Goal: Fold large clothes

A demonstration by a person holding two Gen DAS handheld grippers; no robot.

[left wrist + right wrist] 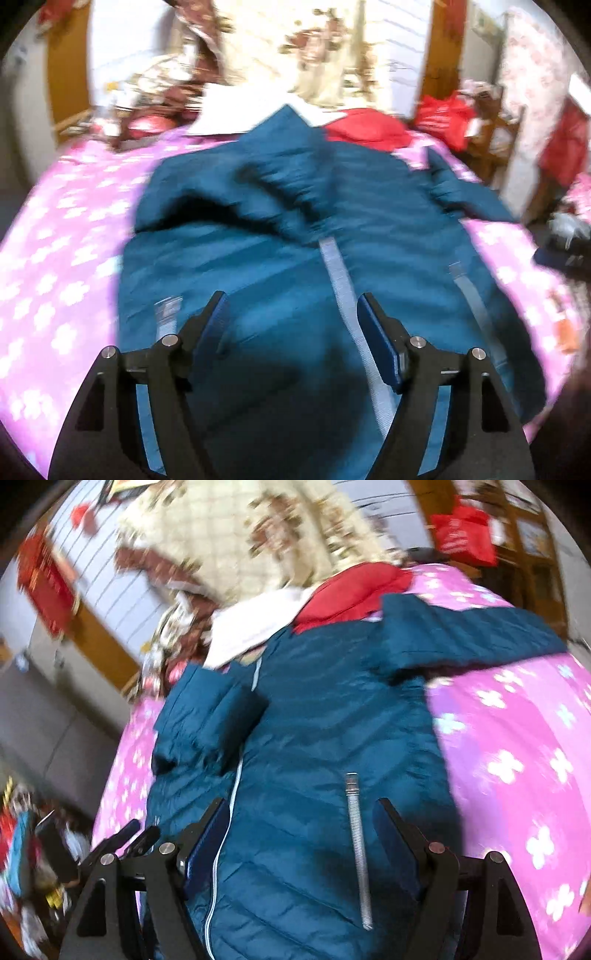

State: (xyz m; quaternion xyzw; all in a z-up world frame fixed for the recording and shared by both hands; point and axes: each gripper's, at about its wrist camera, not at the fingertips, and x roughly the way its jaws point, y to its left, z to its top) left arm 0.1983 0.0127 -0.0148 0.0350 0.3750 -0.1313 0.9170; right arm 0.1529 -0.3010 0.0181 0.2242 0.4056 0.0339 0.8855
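Observation:
A large teal quilted jacket (288,229) lies front-up on a pink flowered bedspread (62,258), with a grey centre zip and pocket zips. Its left sleeve is folded across the chest; the right sleeve (472,635) stretches out to the side. My left gripper (291,299) is open and empty, hovering over the jacket's lower part. My right gripper (303,808) is open and empty above the jacket (314,738) near the hem, with a silver pocket zip (356,845) between its fingers. The left gripper's fingers show at the lower left of the right wrist view (129,834).
A red garment (365,129) and a white cloth (229,114) lie at the bed's far end. A cream patterned blanket (229,535) is piled behind them. A red bag (443,114) and wooden furniture stand at the right. Clutter lies on the floor at the left (33,849).

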